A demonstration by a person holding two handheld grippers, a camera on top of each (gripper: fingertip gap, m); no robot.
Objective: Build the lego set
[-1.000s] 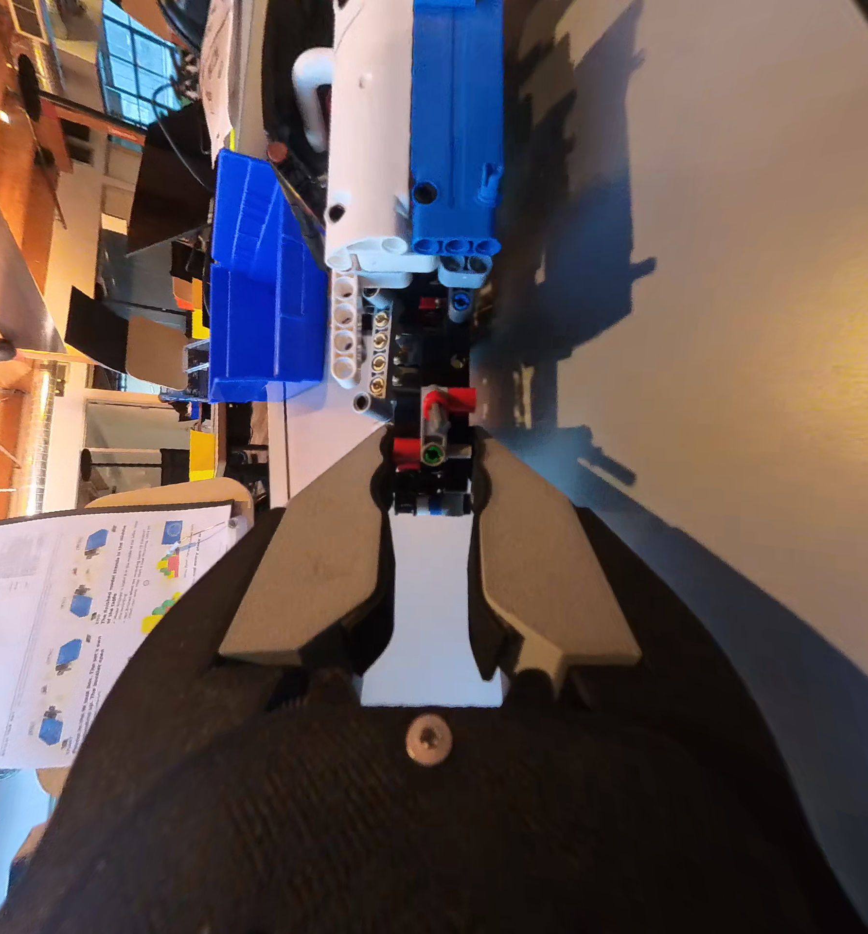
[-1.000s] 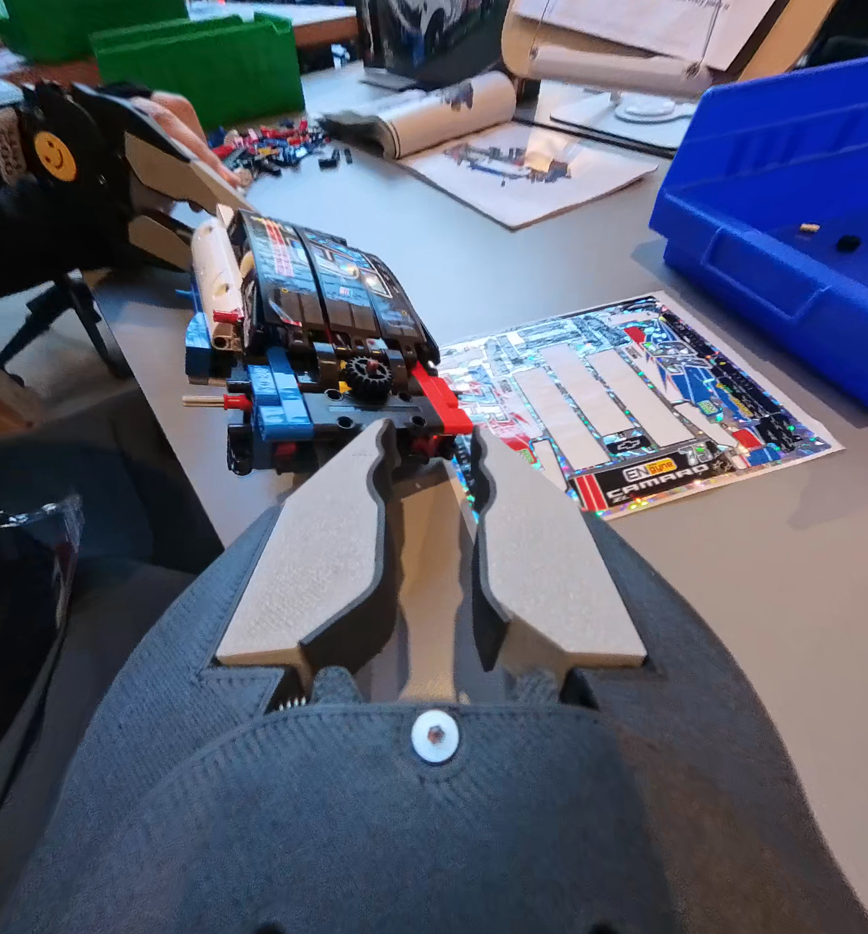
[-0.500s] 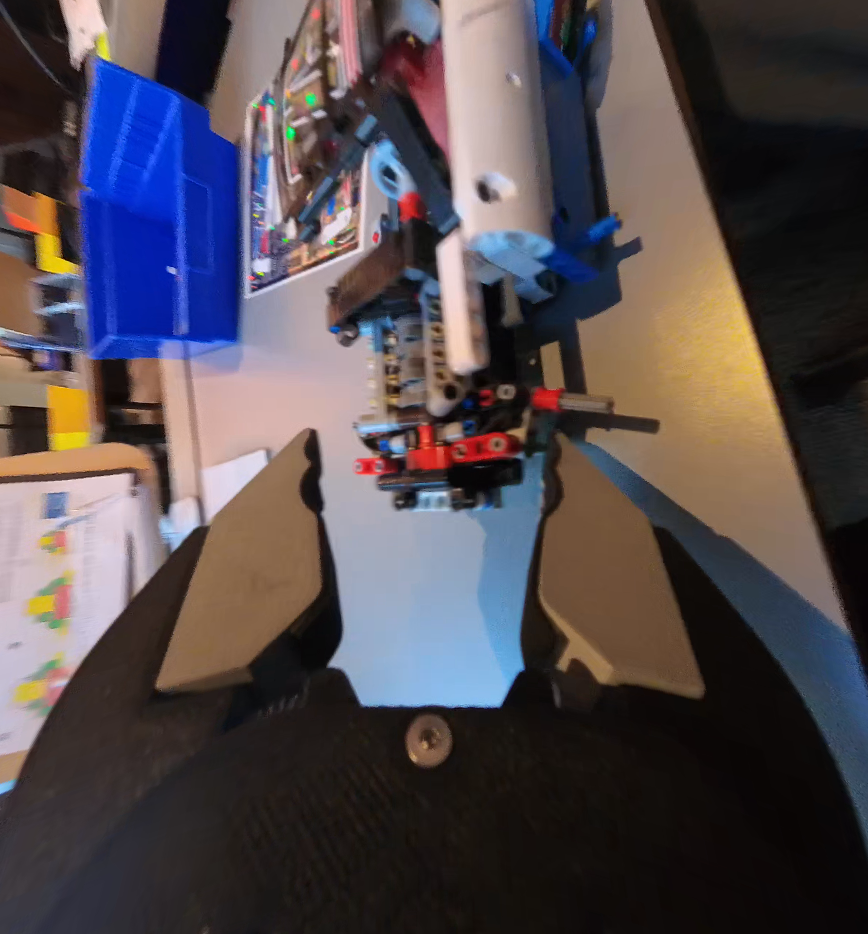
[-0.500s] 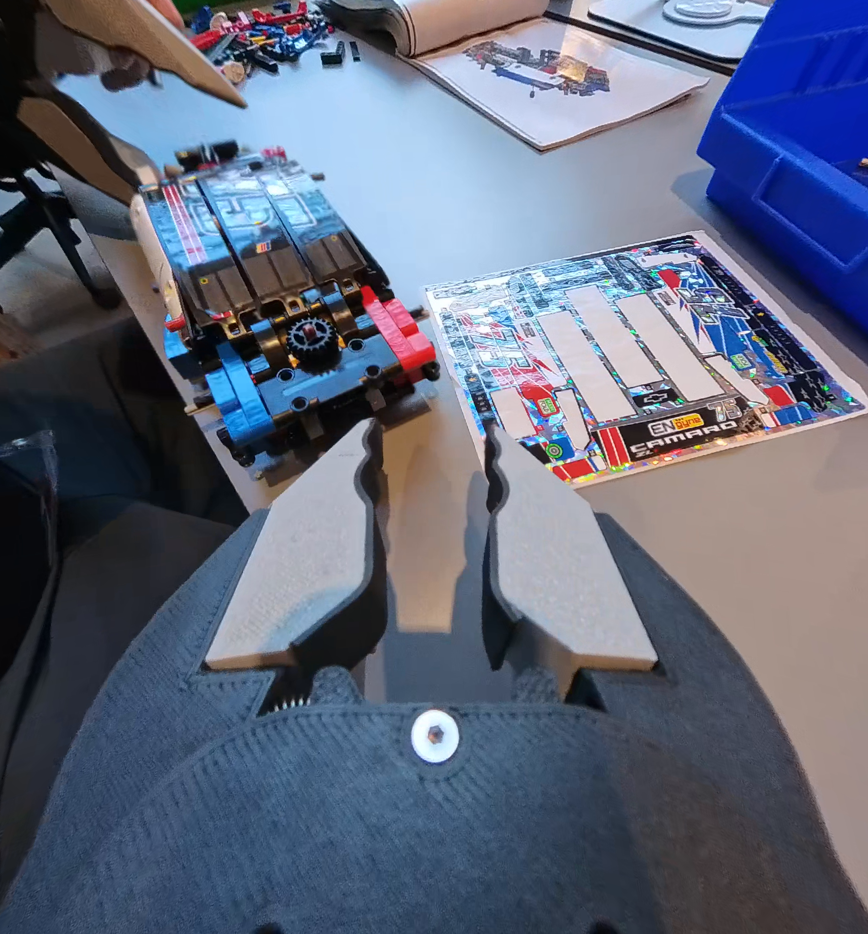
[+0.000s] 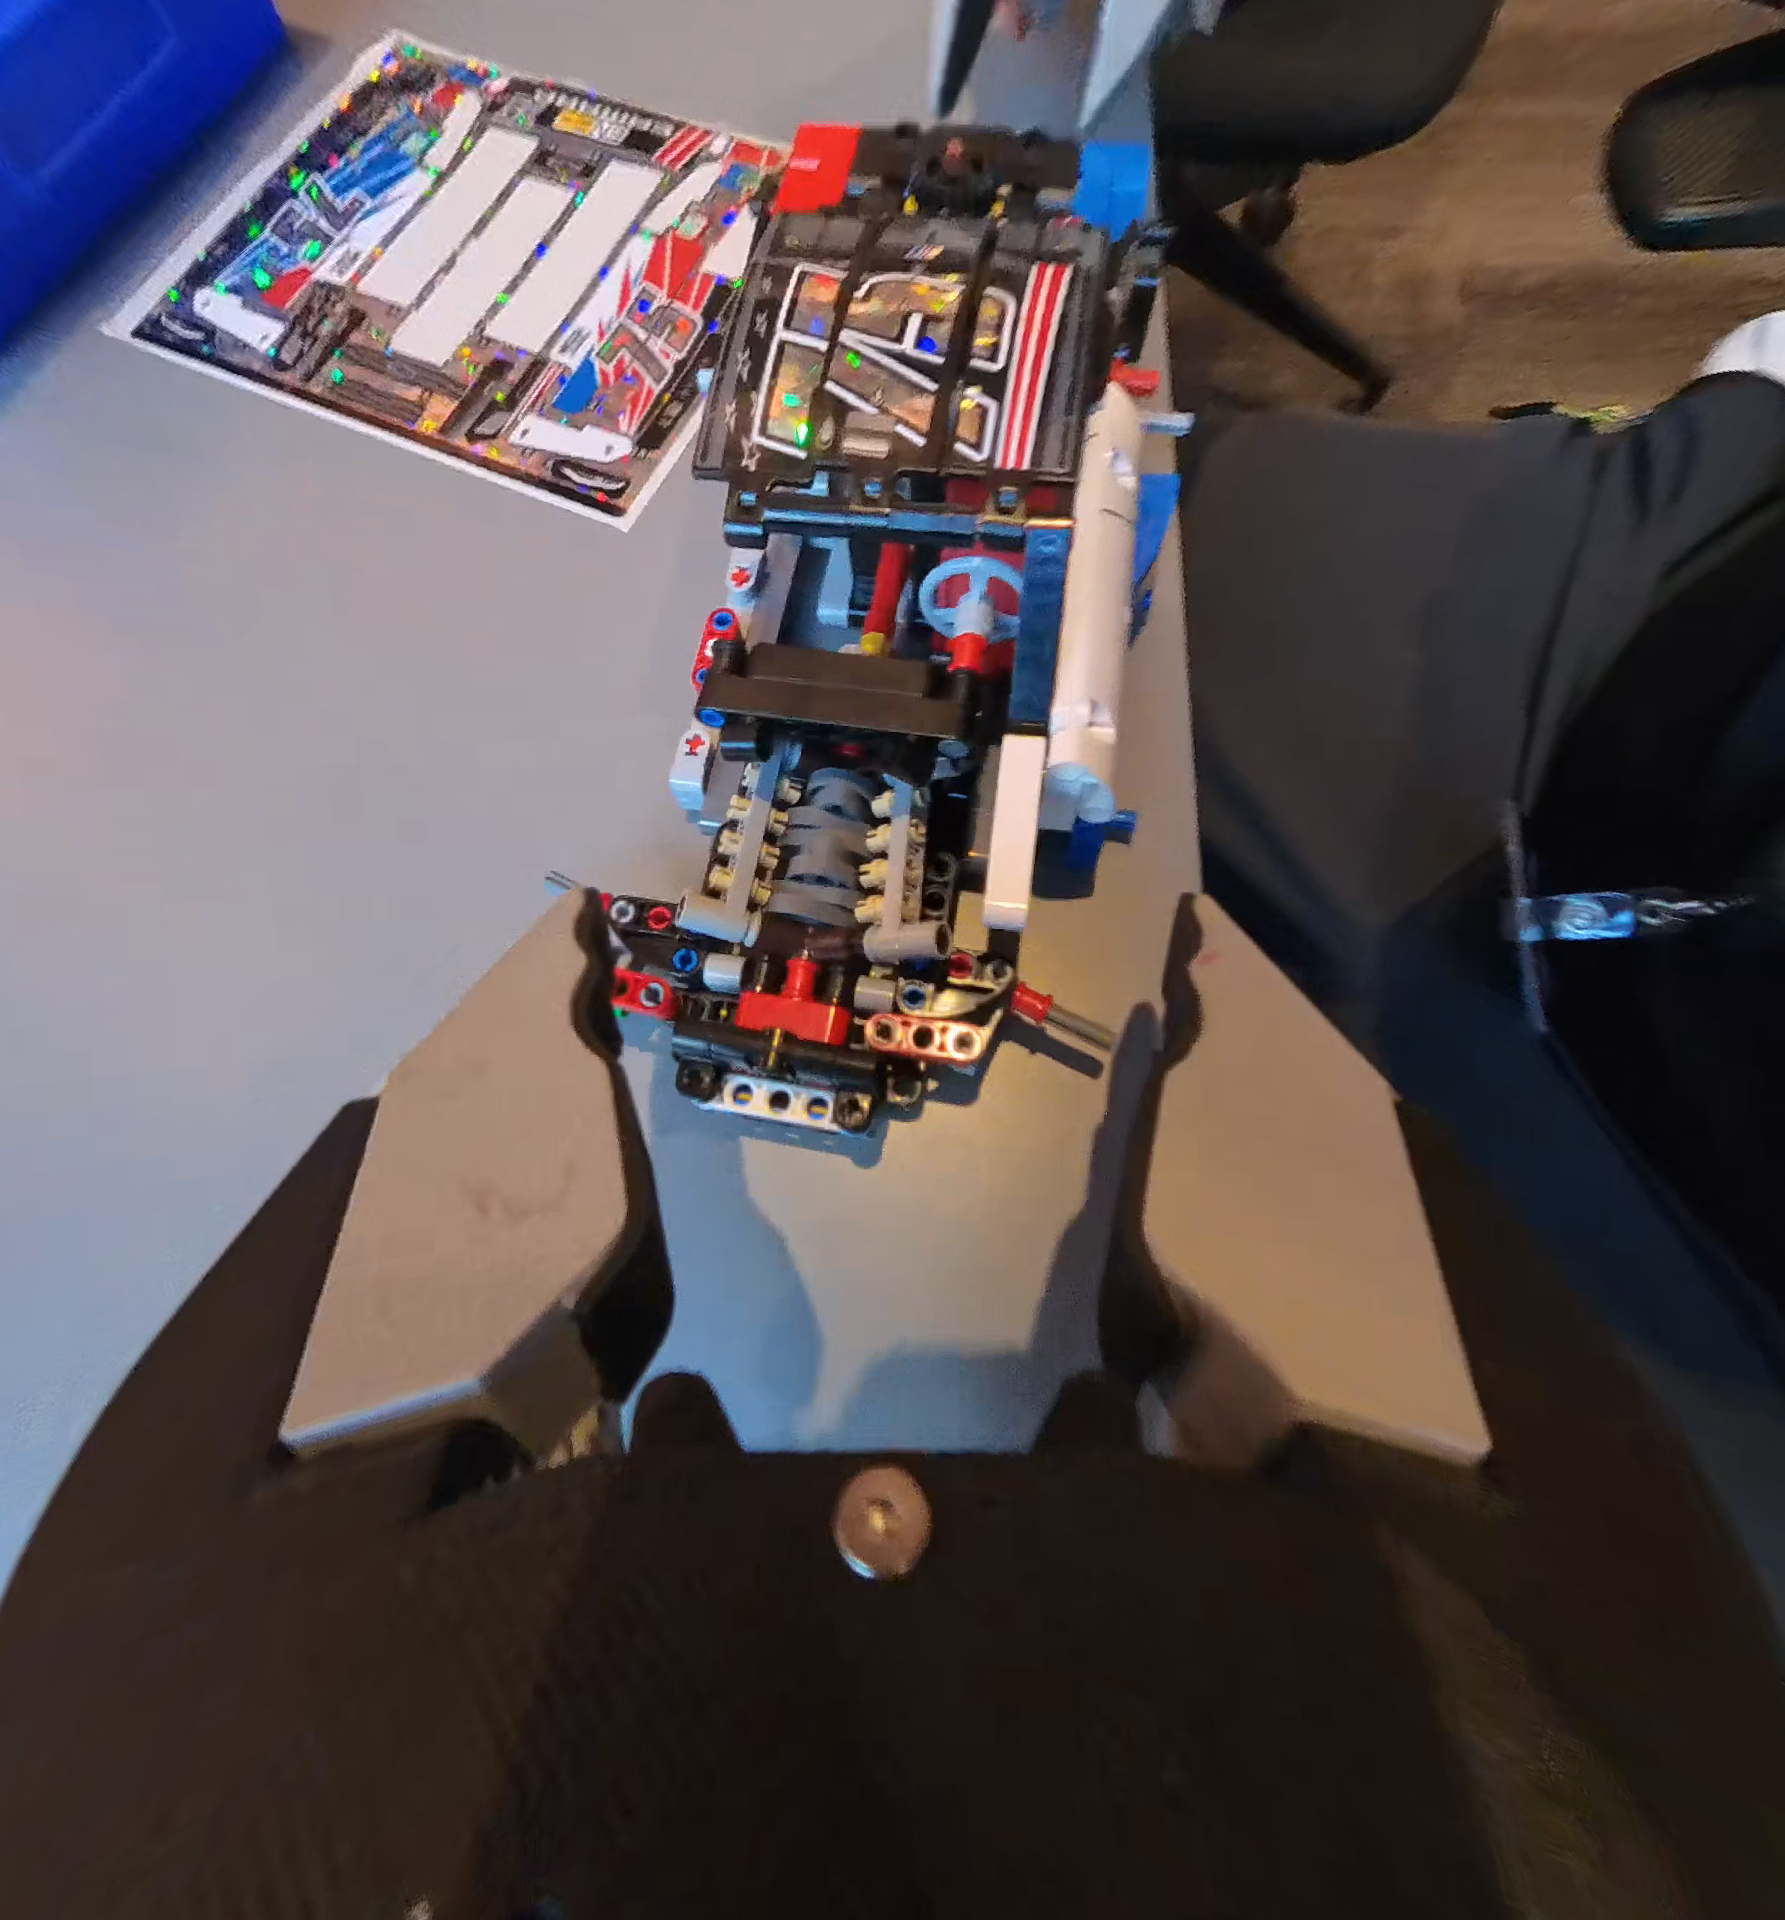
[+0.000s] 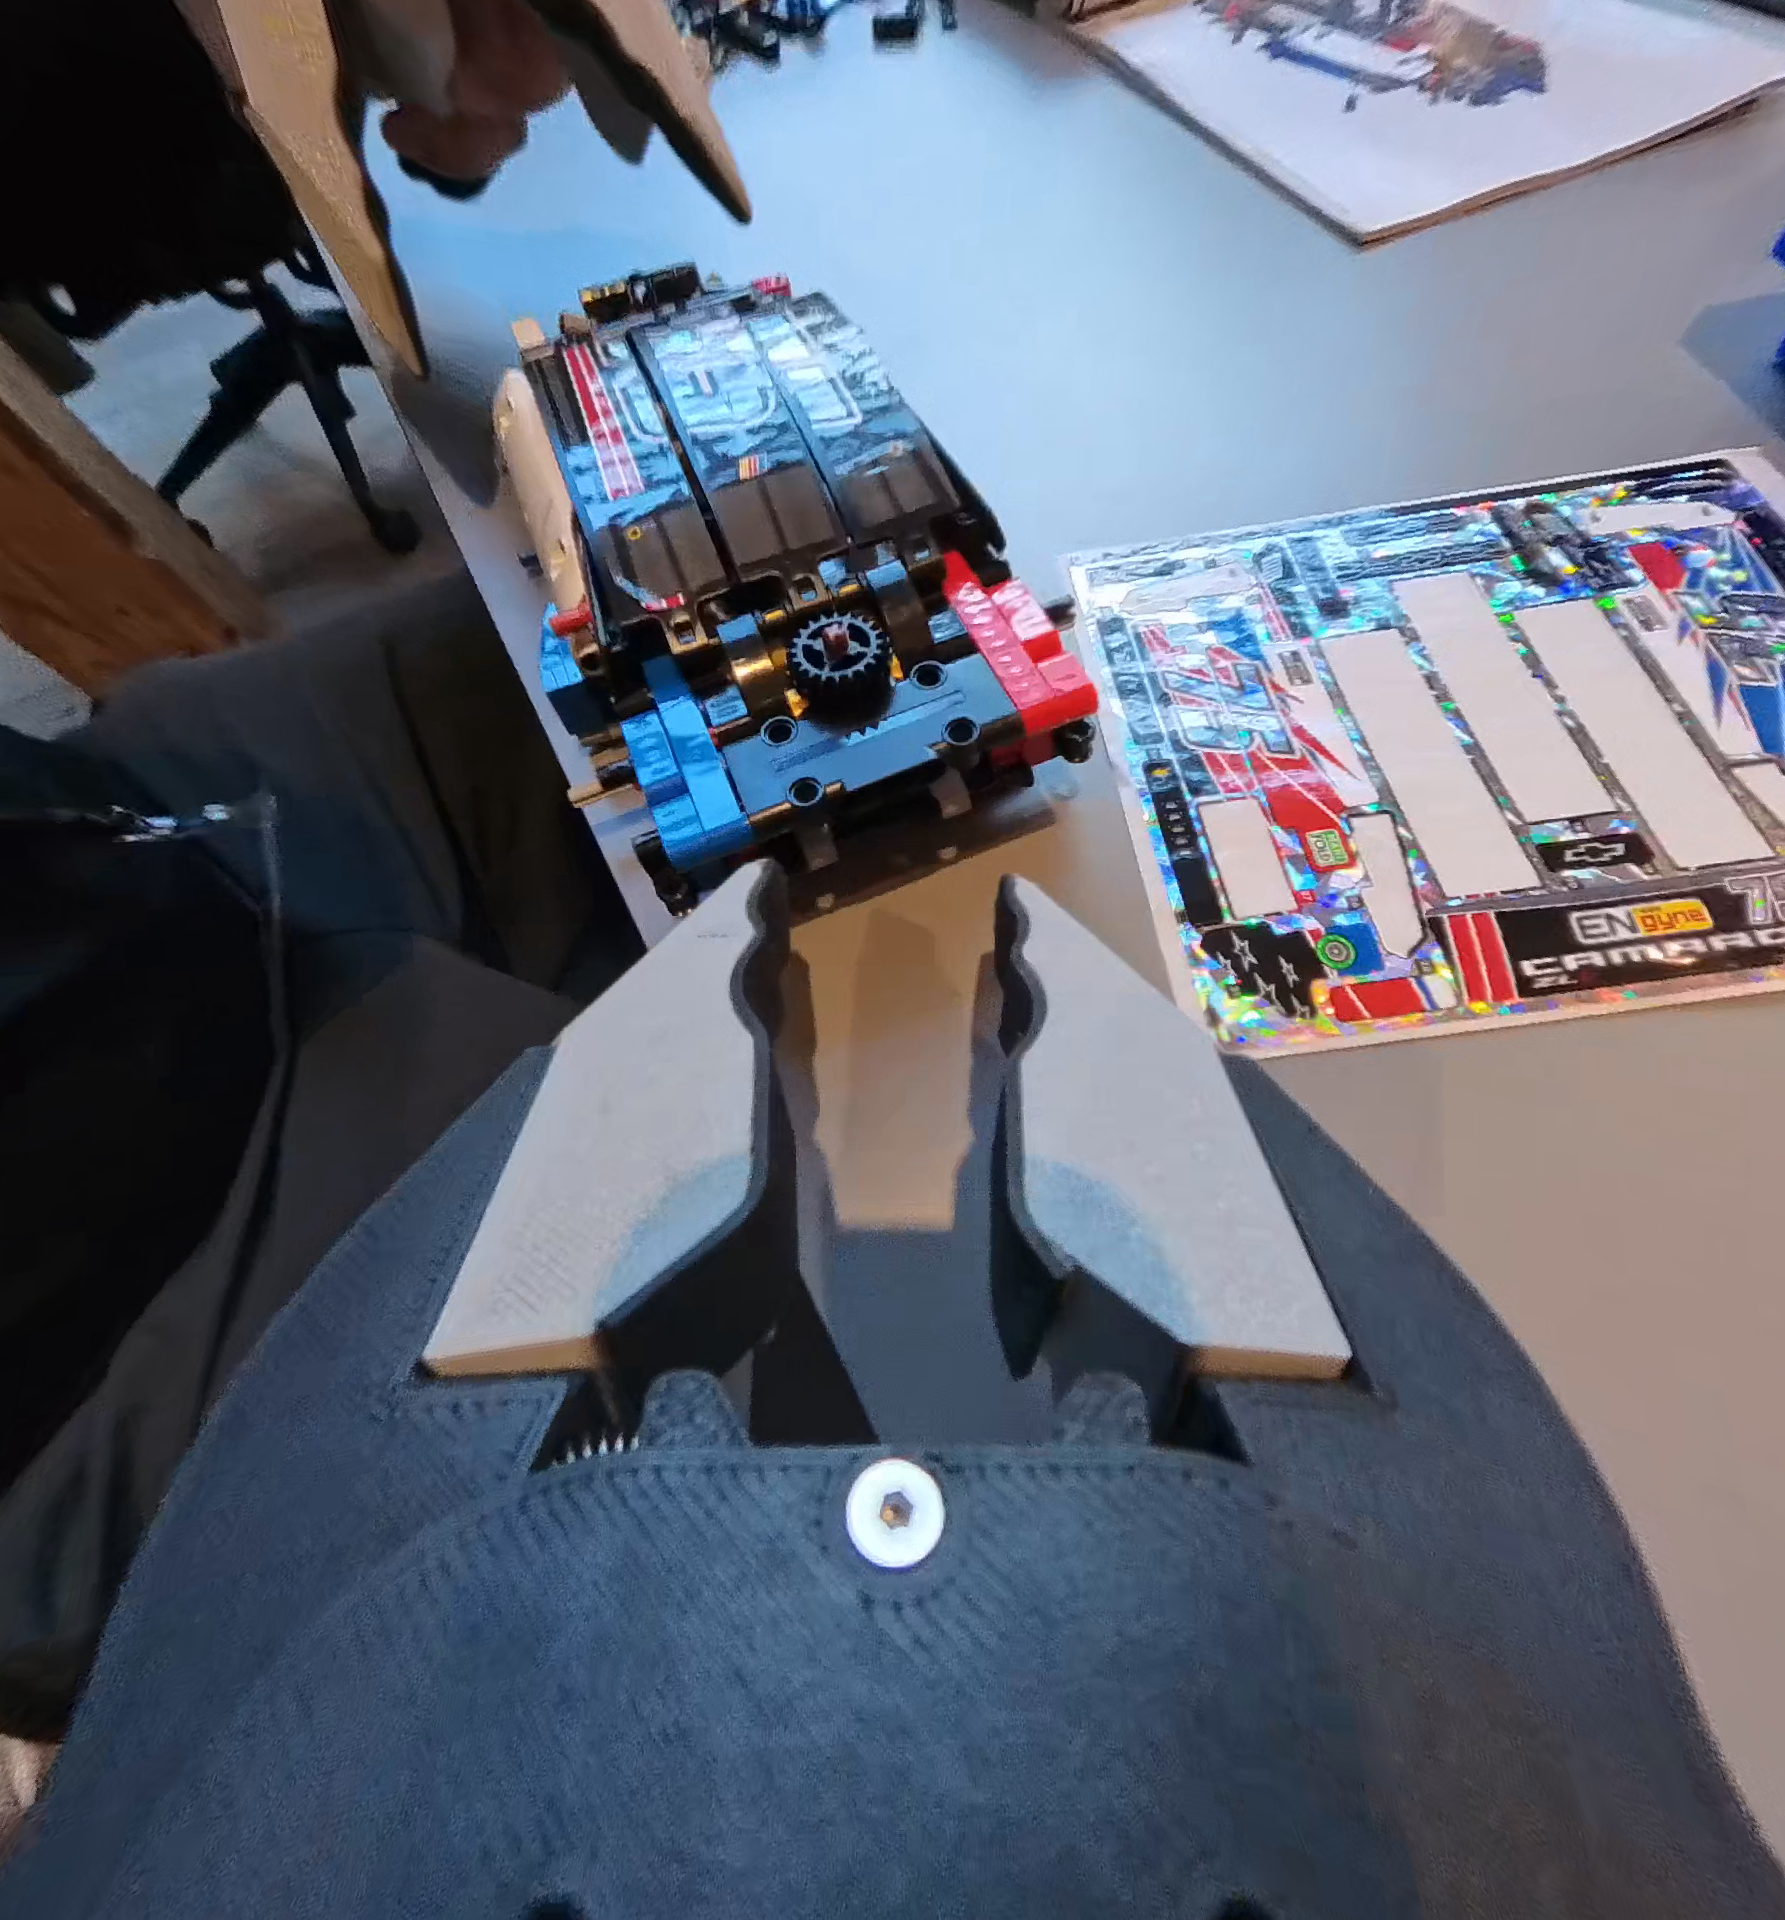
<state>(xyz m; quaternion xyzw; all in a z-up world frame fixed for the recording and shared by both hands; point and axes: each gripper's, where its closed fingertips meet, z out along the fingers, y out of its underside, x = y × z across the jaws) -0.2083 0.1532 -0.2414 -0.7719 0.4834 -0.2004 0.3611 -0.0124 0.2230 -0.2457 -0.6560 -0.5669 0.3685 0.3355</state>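
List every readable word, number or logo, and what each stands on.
I will not quote writing; its bearers:
Holographic sticker sheet: printed lettering and logos along its near edge.
Lego car: large sticker across the black roof panels.
Open booklet: too blurred to read.

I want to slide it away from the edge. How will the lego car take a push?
The lego car has no wheels fitted, so it would likely scrape, not roll. Its thin axle pins stick out and might pop loose. It lies along the table edge, so push it inward.
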